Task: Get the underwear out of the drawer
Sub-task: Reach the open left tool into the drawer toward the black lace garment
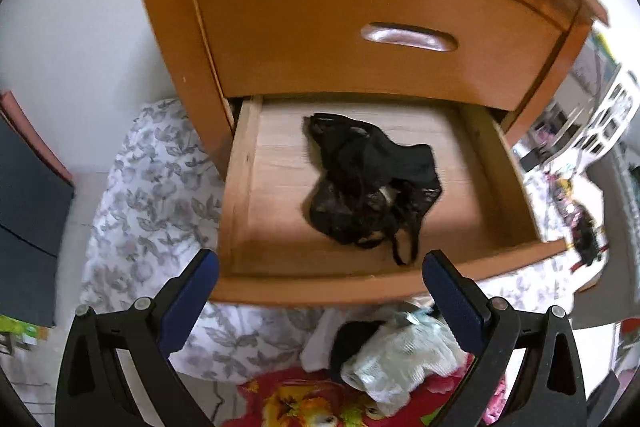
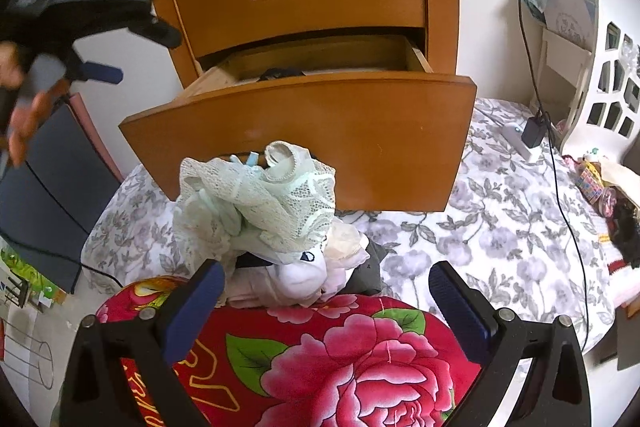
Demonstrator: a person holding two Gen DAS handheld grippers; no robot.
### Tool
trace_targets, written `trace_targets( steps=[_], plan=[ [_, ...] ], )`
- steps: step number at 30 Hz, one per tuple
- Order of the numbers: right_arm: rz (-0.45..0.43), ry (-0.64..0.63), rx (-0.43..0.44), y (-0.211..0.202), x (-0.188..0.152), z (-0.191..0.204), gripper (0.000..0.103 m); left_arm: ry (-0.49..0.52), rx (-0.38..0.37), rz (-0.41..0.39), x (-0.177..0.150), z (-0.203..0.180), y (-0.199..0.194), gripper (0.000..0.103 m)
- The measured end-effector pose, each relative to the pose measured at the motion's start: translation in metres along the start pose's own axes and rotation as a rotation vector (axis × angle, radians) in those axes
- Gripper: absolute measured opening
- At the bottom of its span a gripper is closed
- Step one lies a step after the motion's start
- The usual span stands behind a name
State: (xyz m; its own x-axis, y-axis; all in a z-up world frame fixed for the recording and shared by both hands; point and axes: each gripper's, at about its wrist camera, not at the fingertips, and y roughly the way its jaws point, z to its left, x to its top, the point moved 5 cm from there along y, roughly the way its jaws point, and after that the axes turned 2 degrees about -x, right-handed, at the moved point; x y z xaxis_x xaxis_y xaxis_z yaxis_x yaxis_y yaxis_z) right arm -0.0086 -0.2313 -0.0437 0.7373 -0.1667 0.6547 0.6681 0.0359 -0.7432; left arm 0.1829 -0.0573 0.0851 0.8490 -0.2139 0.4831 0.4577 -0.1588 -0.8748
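Observation:
The lower drawer (image 1: 248,187) of a wooden nightstand is pulled out. Black lace underwear (image 1: 368,187) lies bunched on its pale bottom; only a dark sliver of it (image 2: 280,73) shows over the drawer front (image 2: 320,131) in the right wrist view. My left gripper (image 1: 320,287) hovers open above the drawer's front edge, nothing between its blue pads. My right gripper (image 2: 326,301) is open over a pile of pale green lace underwear (image 2: 260,203) and white garments (image 2: 304,279) on a red flowered cloth (image 2: 340,355). The left gripper's body (image 2: 92,11) appears at upper left, held by a hand.
The upper drawer (image 1: 380,27) is closed. A grey floral bedspread (image 2: 500,227) lies under the drawer. A black cable (image 2: 532,67) runs to a charger (image 2: 534,131) on the bed. A white lattice headboard (image 2: 608,99) stands right; a dark panel (image 2: 52,179) stands left.

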Motion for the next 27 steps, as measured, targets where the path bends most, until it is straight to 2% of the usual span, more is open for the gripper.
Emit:
trace_targets(
  steps=[2, 7, 20, 23, 26, 27],
  plan=[
    [0.005, -0.001, 0.004, 0.003, 0.000, 0.001, 0.103, 0.010, 0.015, 0.007, 0.009, -0.002, 0.004, 0.101],
    [0.015, -0.017, 0.015, 0.008, -0.002, 0.004, 0.103, -0.008, -0.001, 0.089, 0.026, -0.008, 0.036, 0.101],
    [0.053, -0.018, 0.035, 0.027, -0.005, 0.004, 0.103, 0.040, 0.028, 0.278, 0.048, -0.027, 0.117, 0.098],
    [0.057, -0.015, 0.042, 0.030, -0.005, 0.003, 0.103, 0.077, 0.043, 0.316, 0.049, -0.034, 0.133, 0.088],
    [0.062, -0.011, 0.049, 0.033, -0.006, 0.002, 0.103, 0.091, 0.041, 0.354, 0.048, -0.037, 0.146, 0.086],
    [0.063, -0.009, 0.050, 0.034, -0.006, 0.001, 0.103, 0.100, 0.044, 0.369, 0.047, -0.039, 0.151, 0.082]
  ],
)
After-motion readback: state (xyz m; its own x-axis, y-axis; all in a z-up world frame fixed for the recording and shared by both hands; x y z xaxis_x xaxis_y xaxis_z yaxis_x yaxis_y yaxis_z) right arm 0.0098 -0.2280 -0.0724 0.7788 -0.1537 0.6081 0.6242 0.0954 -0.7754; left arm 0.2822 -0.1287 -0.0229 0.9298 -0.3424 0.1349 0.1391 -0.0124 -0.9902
